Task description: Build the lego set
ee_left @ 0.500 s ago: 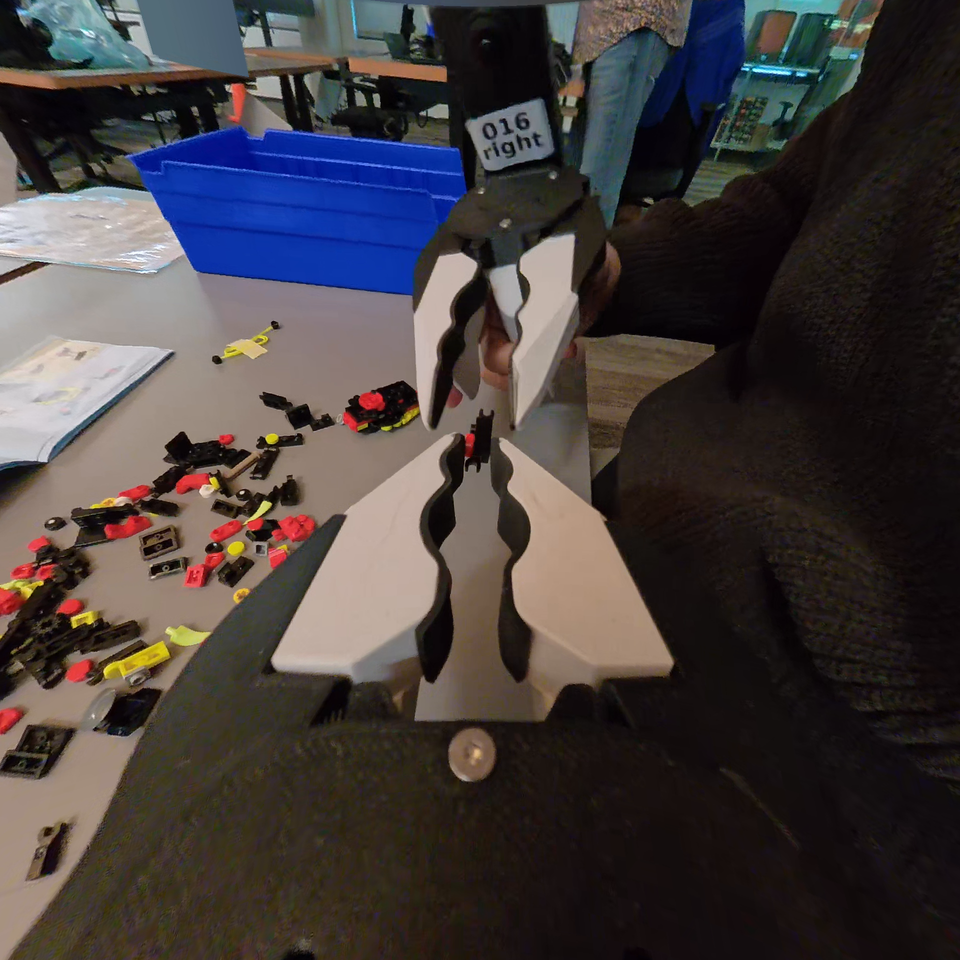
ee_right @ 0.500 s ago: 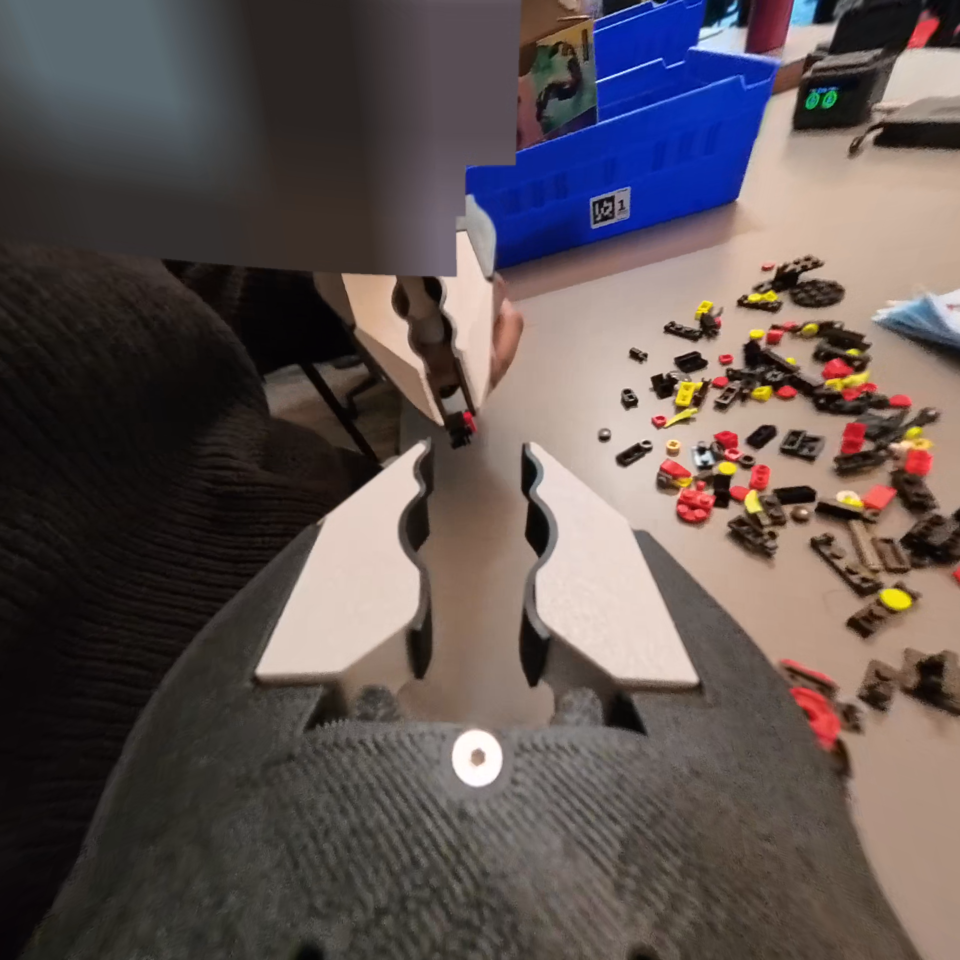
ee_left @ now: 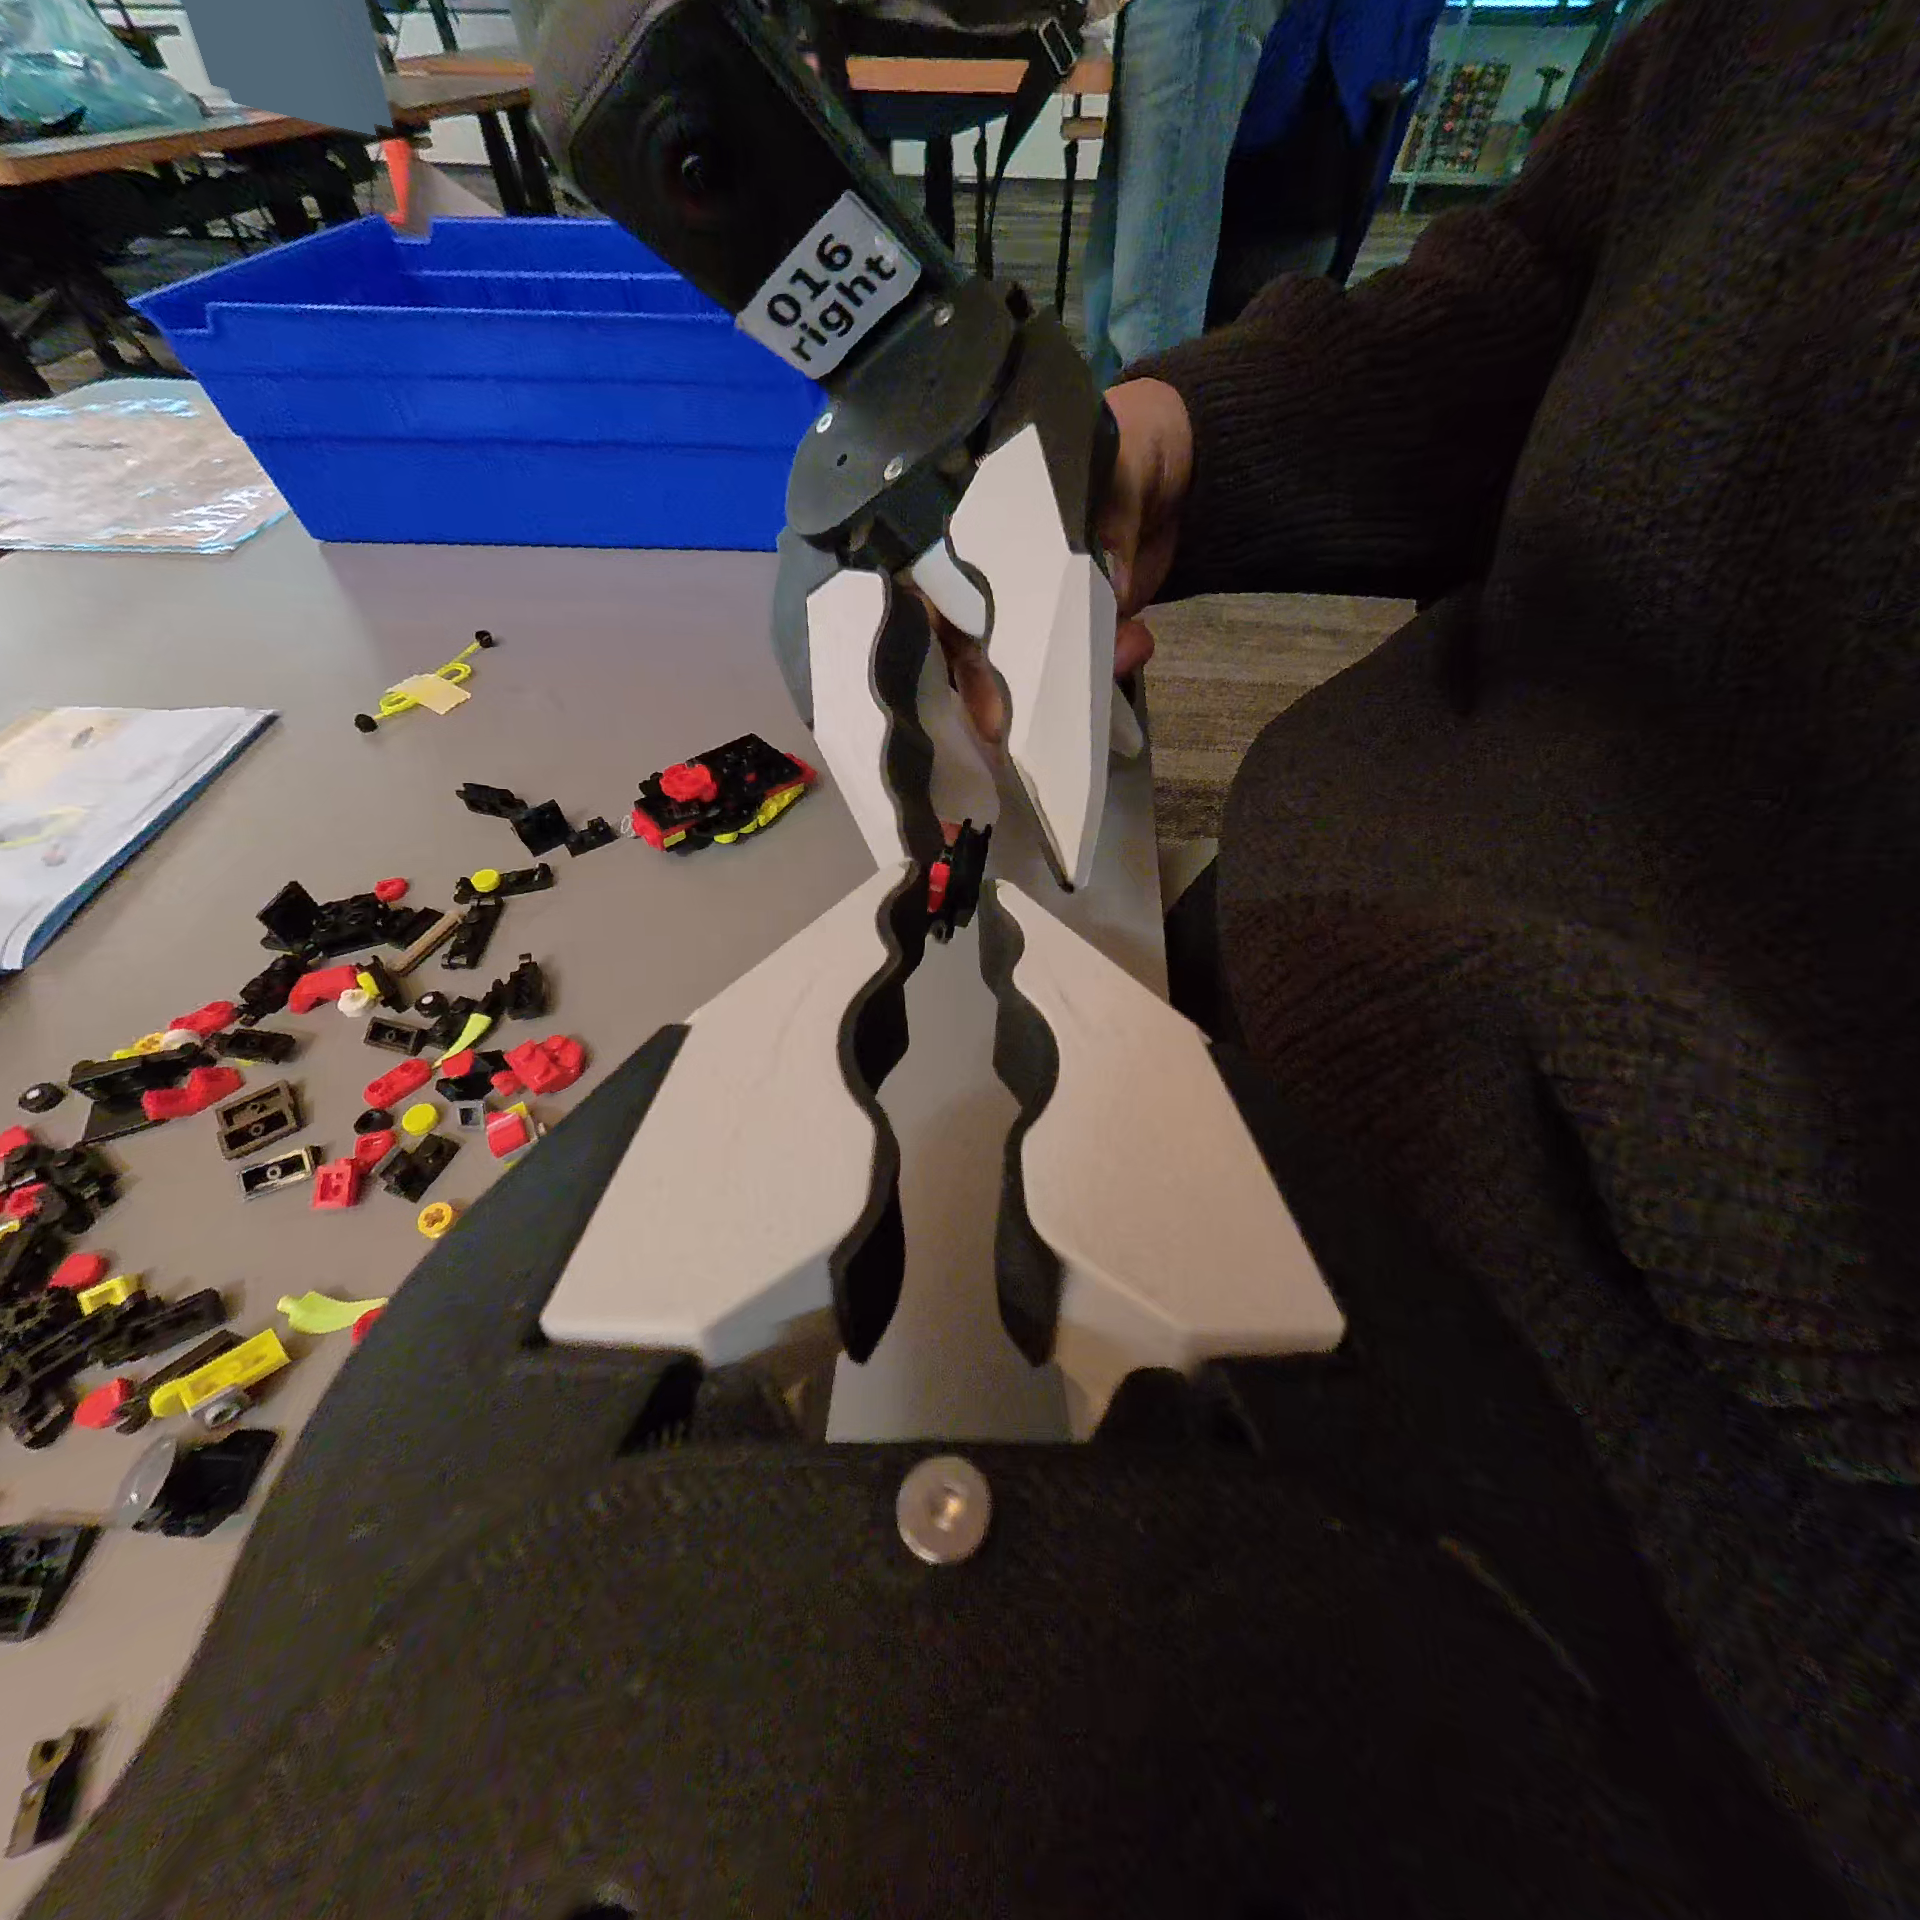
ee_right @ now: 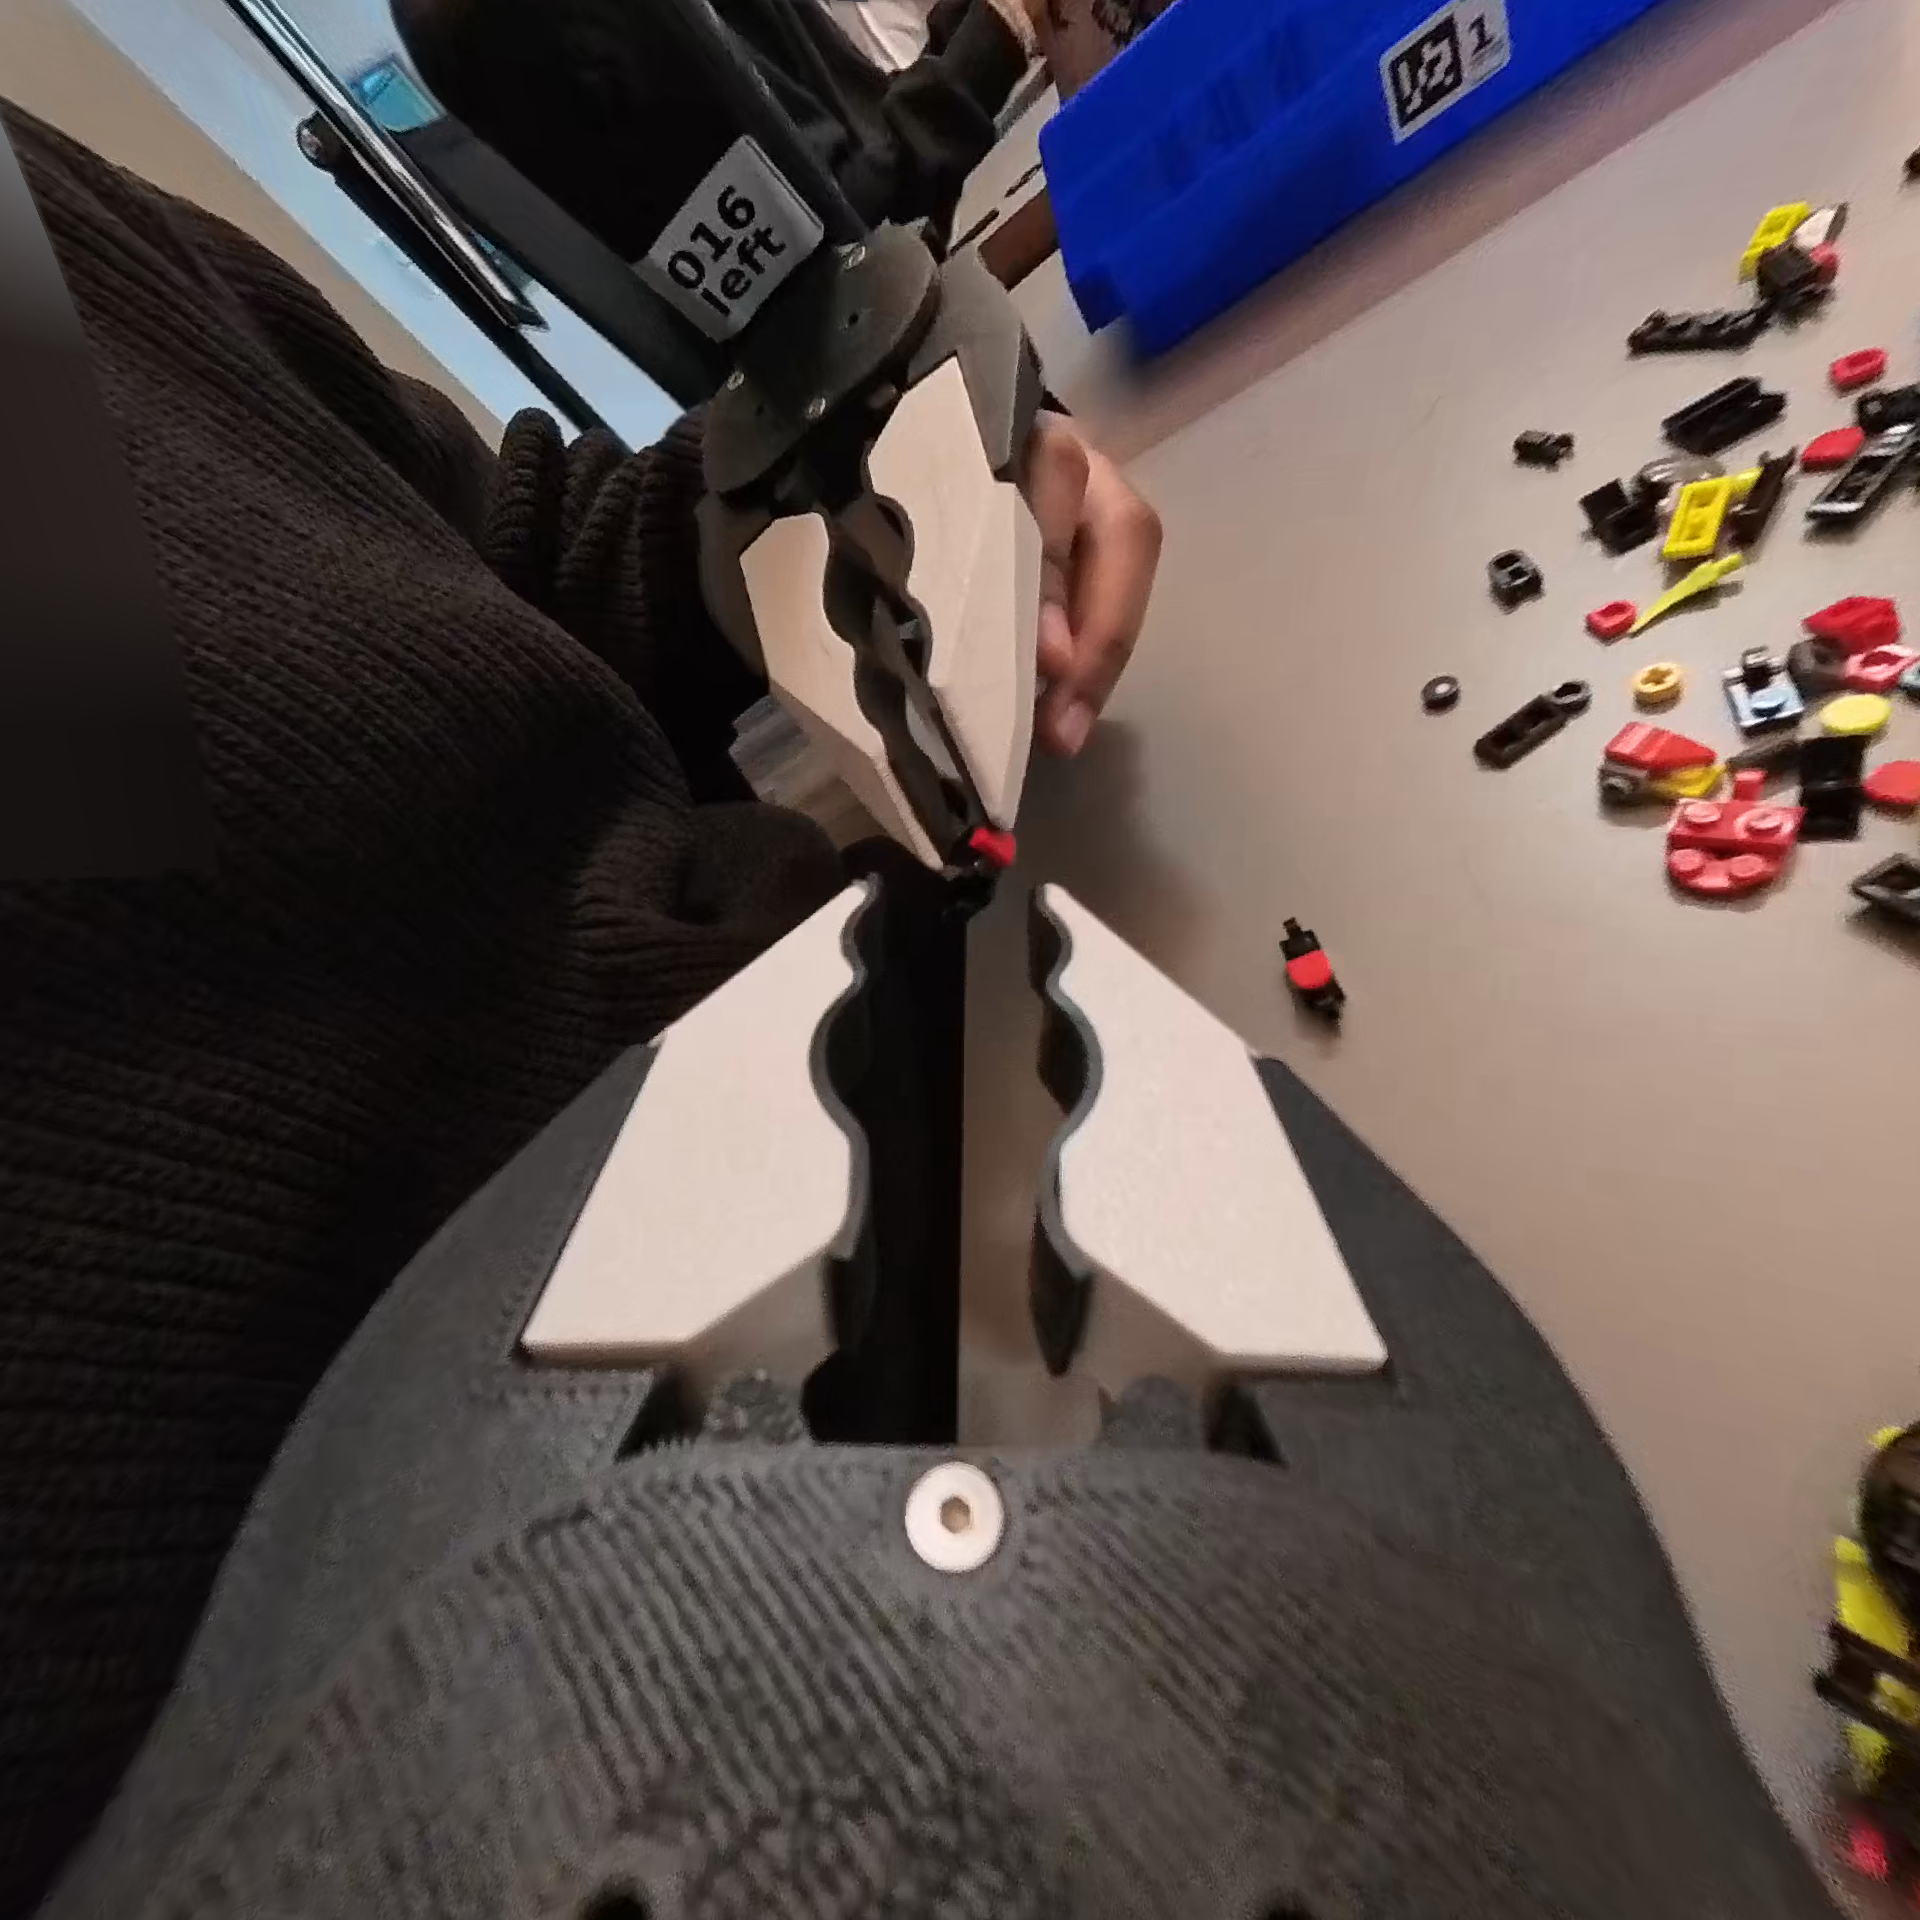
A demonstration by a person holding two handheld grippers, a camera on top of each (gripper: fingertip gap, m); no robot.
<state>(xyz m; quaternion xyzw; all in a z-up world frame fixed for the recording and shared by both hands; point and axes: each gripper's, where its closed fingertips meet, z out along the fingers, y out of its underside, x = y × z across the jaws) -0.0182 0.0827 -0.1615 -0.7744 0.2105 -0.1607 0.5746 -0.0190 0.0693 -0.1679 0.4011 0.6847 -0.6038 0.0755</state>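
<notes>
My left gripper [ee_left: 948,885] is shut on a small black-and-red brick piece [ee_left: 956,873], held upright above the table's near edge. The right gripper [ee_left: 987,871] points down at it from above, jaws apart, with its tips on either side of the piece's top. In the right wrist view my right gripper [ee_right: 954,889] is open. The left gripper [ee_right: 971,844] comes down from above, pinching the piece [ee_right: 989,850], whose black lower end hangs between my right fingertips [ee_right: 1049,904] without touching them. A second black-and-red piece [ee_right: 1311,966] lies on the table to the right.
Several loose black, red and yellow bricks [ee_left: 312,1039] are spread over the grey table [ee_left: 582,644]. A part-built black-and-red model [ee_left: 722,795], a blue bin [ee_left: 468,416], a booklet [ee_left: 94,790] and a plastic bag [ee_left: 114,478] are there too. A person's dark sleeve [ee_left: 1558,935] fills the right. My left and right fingertips are right by each other.
The right gripper has tilted and come closer, so its open tips now flank the piece held by the left gripper, and its jaws have narrowed slightly. The left gripper keeps its hold.
</notes>
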